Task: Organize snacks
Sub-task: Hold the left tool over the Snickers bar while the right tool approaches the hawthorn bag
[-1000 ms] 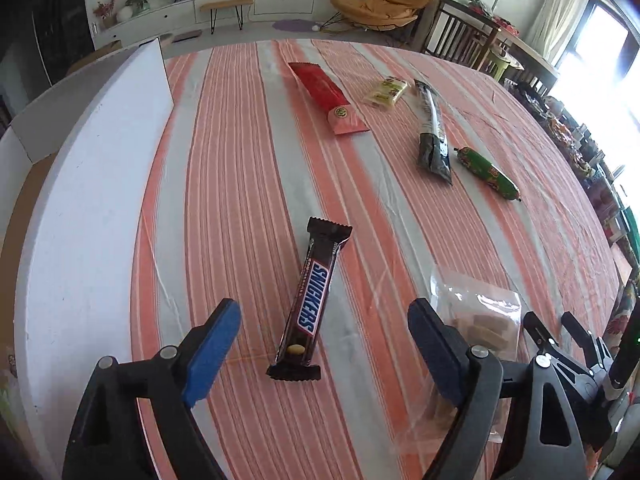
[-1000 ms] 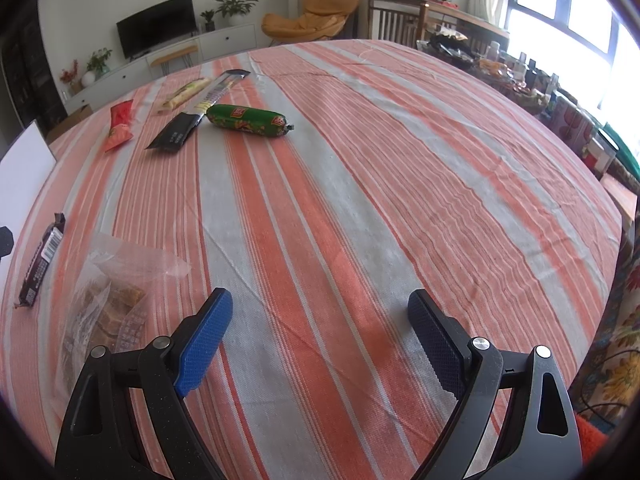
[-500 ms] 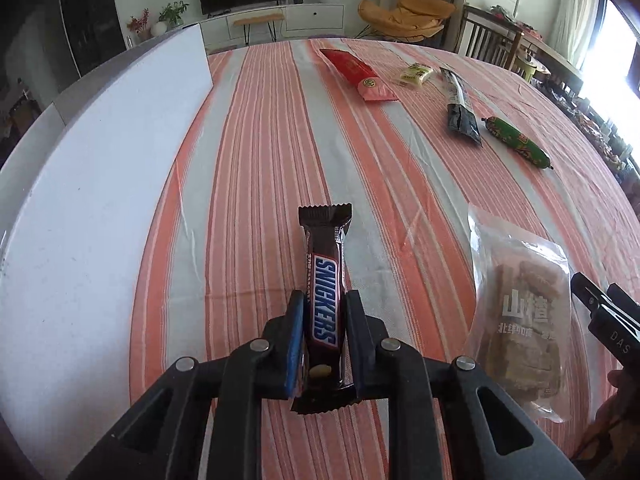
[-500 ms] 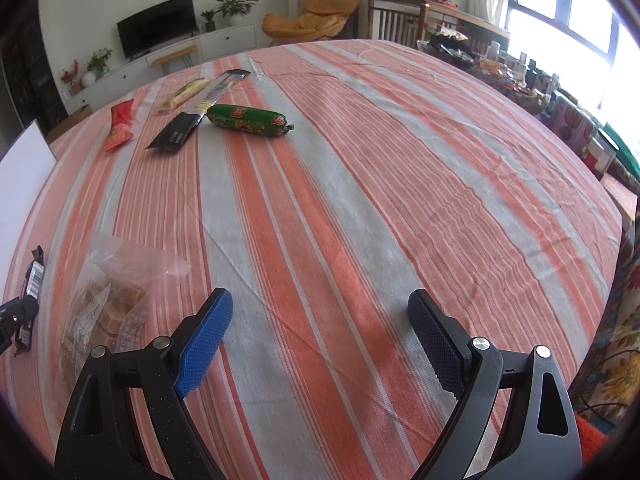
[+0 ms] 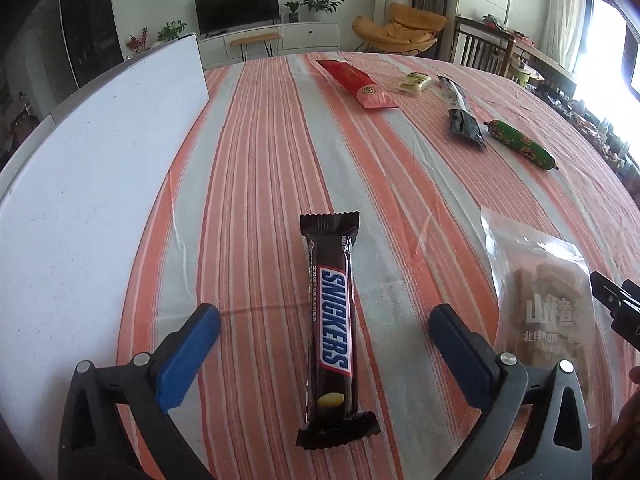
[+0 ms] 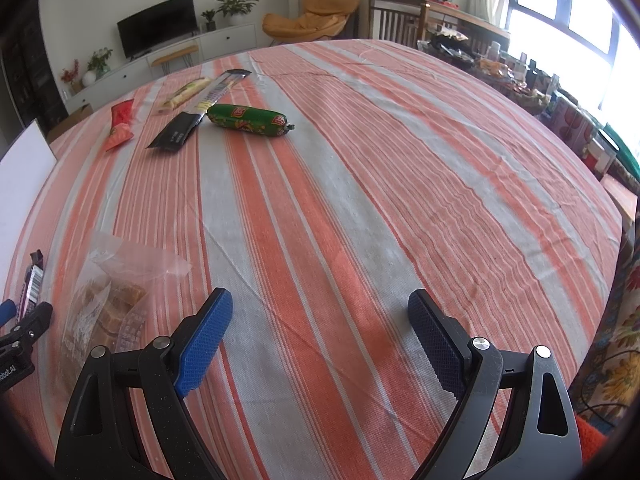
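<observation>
Low in the left wrist frame, the left gripper (image 5: pixel 324 344) has just spread its fingers wide, releasing the Snickers bar (image 5: pixel 331 332) flat on the striped bench (image 5: pixel 256 184) (right gripper (image 6: pixel 320 334) open, idle), so it seems repositioned, not stowed.

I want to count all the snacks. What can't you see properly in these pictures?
- Snickers bar, right wrist view: mostly cut off by the picture's left edge.
- Clear bag of biscuits, left wrist view: lower part hidden behind the left claw.
- Yellow packet, left wrist view: too small to read.
</observation>
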Available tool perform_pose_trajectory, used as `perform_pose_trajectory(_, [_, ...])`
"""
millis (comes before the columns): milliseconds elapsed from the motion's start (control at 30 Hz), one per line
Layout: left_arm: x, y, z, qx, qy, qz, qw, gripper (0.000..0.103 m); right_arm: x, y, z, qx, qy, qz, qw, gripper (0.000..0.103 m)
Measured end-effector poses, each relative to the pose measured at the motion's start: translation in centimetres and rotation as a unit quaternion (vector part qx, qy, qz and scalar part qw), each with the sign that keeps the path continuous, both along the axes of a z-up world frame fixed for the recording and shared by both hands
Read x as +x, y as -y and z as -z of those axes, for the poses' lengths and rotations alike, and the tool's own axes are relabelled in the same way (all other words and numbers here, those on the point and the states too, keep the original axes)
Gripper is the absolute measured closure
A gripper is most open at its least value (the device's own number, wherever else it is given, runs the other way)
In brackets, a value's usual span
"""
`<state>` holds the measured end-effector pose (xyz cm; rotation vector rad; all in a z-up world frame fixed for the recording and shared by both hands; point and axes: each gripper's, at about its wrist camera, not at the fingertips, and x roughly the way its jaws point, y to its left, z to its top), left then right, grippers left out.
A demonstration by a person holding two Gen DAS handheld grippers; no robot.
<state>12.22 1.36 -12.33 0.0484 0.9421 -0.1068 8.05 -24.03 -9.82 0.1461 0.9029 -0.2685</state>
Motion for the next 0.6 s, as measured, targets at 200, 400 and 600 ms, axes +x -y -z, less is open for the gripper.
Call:
perform_pose_trajectory(200, [0.00, -0.01, -0.02, 0.000, 0.000, 0.000, 1.0000, 0.000, 0.03, 0.01, 0.00, 0.000, 0.000, 0.000, 1.000, 0.011])
perform_pose_trajectory(400, [0.00, 0.00, -0.02, 0.000, 0.000, 0.000, 1.0000, 0.000, 0.02, 0.02, -0.01, 0.000, 0.000, 0.000, 1.000, 0.011])
perform_pose_trajectory(600, [0.01, 0.00, -0.03, 0.000, 0.000, 0.000, 1.0000, 0.000, 0.01, 0.03, -0.02, 0.001, 0.000, -0.001, 1.000, 0.011])
